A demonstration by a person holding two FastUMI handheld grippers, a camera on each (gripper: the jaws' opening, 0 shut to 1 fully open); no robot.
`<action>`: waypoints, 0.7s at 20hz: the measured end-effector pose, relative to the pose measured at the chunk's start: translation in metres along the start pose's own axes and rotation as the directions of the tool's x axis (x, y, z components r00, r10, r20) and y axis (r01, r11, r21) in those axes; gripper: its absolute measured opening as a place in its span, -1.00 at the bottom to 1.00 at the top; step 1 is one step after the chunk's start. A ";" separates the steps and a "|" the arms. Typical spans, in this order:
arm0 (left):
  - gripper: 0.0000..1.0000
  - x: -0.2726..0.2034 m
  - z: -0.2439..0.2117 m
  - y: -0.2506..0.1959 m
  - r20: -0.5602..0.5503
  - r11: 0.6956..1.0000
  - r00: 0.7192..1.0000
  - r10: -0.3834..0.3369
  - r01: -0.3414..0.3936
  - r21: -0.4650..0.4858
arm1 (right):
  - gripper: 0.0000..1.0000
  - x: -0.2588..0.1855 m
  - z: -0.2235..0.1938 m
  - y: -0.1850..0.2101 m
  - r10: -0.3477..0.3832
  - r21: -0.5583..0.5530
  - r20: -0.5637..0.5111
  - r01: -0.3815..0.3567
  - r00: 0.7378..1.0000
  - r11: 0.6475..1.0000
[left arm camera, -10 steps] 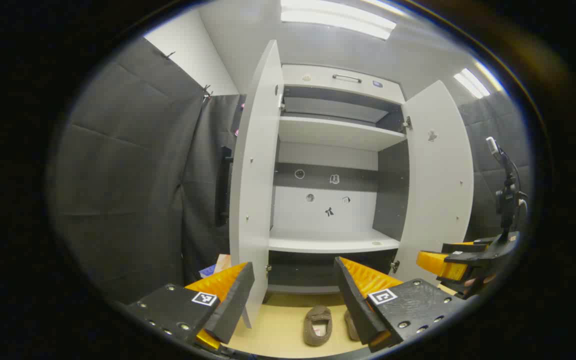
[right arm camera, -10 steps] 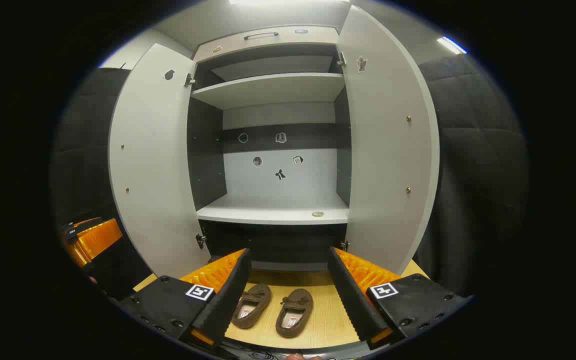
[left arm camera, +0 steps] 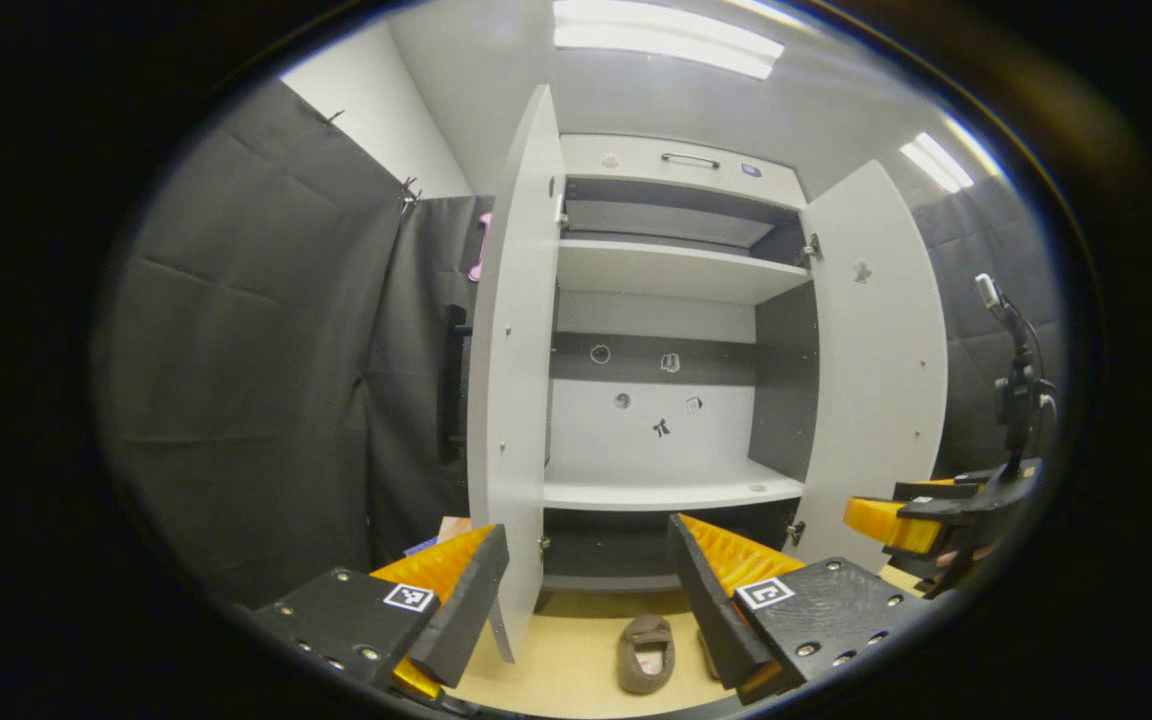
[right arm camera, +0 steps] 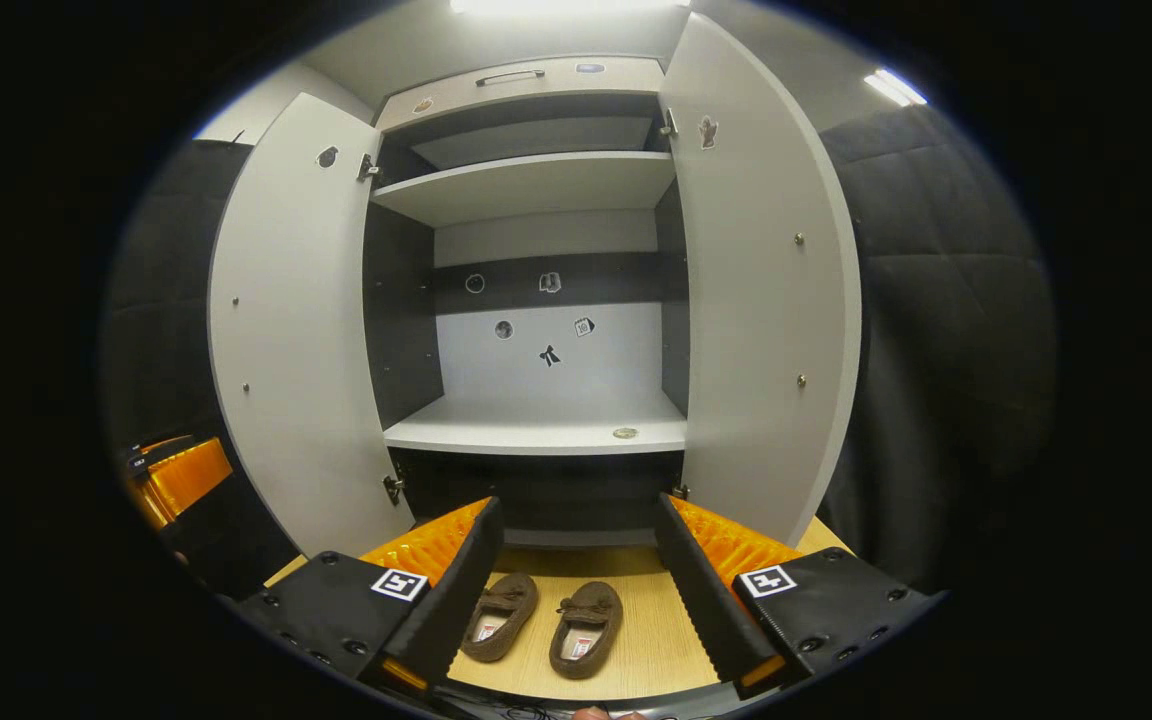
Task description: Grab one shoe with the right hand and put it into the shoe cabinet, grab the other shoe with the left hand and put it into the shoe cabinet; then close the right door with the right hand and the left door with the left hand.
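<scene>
Brown shoes (right arm camera: 546, 625) are lying side by side at lower centre, before the cabinet (right arm camera: 536, 420) (both doors open); right gripper (right arm camera: 572, 590) and left gripper (left arm camera: 586, 590) are hovering, fingers spread, empty.

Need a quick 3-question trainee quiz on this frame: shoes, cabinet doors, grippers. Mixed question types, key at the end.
1. True or false: both doors of the shoe cabinet stand open.
2. Where are the two brown shoes? A) middle shelf B) floor in front of the cabinet C) top shelf
3. Fill in: the right gripper is ____ and holds nothing.

Key: 1 true. 2 B, side by side. 3 open; the left gripper is open too.
</scene>
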State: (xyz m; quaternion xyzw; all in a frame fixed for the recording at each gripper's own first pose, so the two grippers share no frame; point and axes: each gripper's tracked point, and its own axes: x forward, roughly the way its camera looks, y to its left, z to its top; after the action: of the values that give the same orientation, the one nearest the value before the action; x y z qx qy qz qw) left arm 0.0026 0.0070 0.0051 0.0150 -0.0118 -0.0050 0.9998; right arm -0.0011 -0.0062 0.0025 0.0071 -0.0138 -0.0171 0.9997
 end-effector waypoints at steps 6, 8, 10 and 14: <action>1.00 0.003 -0.004 0.002 -0.002 0.999 0.999 -0.034 0.034 -0.025 | 0.95 0.001 0.002 -0.007 -0.037 0.009 0.008 0.037 0.999 0.999; 1.00 0.006 -0.008 0.004 -0.006 0.998 0.999 -0.047 0.047 -0.031 | 0.94 0.001 0.000 -0.009 -0.047 -0.003 0.007 0.047 0.999 0.999; 0.94 0.010 -0.011 0.006 -0.007 0.998 0.998 -0.064 0.063 -0.028 | 0.94 0.002 -0.002 -0.010 -0.054 -0.011 -0.001 0.054 0.999 0.998; 0.82 0.019 -0.016 0.013 -0.014 0.997 0.997 -0.074 0.073 -0.026 | 0.94 0.008 -0.006 -0.008 -0.060 -0.014 -0.016 0.059 0.998 0.998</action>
State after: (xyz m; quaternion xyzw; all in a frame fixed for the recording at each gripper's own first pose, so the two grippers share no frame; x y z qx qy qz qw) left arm 0.0219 0.0207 -0.0098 0.0027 -0.0039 -0.0418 0.9991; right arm 0.0069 -0.0141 -0.0037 0.0011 -0.0052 -0.0469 0.9989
